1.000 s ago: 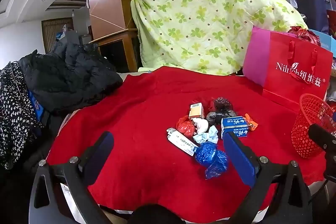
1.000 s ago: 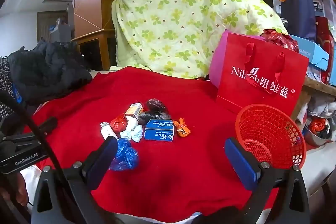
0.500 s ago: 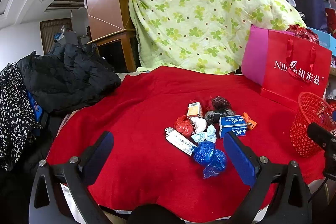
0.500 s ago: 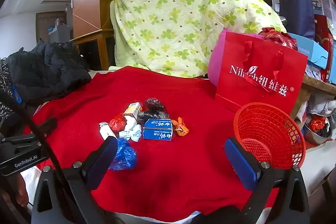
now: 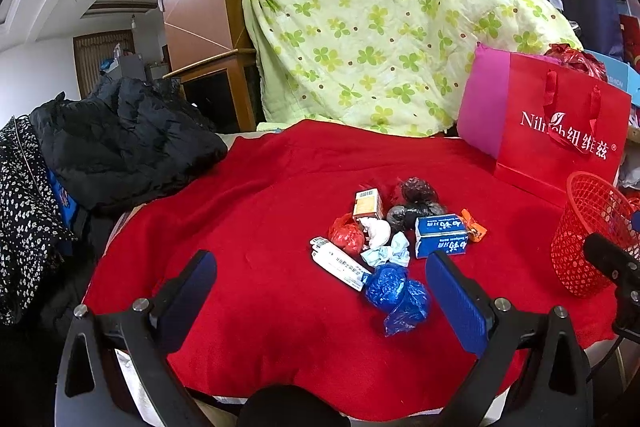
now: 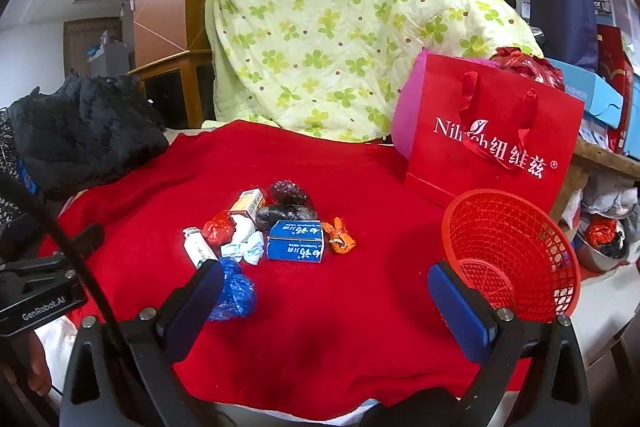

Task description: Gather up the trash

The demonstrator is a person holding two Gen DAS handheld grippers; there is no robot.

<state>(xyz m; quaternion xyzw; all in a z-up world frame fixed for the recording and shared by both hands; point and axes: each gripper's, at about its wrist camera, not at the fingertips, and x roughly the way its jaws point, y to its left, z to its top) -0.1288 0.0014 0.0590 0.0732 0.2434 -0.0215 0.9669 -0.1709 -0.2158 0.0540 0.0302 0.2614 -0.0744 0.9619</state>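
A pile of trash lies mid-table on the red cloth (image 5: 260,211): a blue box (image 5: 440,235) (image 6: 296,245), a crumpled blue bag (image 5: 396,293) (image 6: 234,289), a white tube (image 5: 340,263), a red wad (image 5: 346,233), white tissue (image 5: 378,231), black wads (image 5: 416,203), a small orange-white box (image 5: 366,203) and an orange wrapper (image 6: 339,235). A red mesh basket (image 6: 512,251) (image 5: 592,231) stands at the right. My left gripper (image 5: 320,291) is open and empty, short of the pile. My right gripper (image 6: 326,297) is open and empty, between pile and basket.
A red gift bag (image 6: 492,143) stands behind the basket. A green-flowered quilt (image 5: 392,27) hangs at the back. A black jacket (image 5: 120,139) lies at the table's left edge. Boxes and clutter sit on a shelf at the far right (image 6: 592,95).
Both grippers have drifted slightly; the pile and basket sit a little higher in the views. Nothing was taken hold of.
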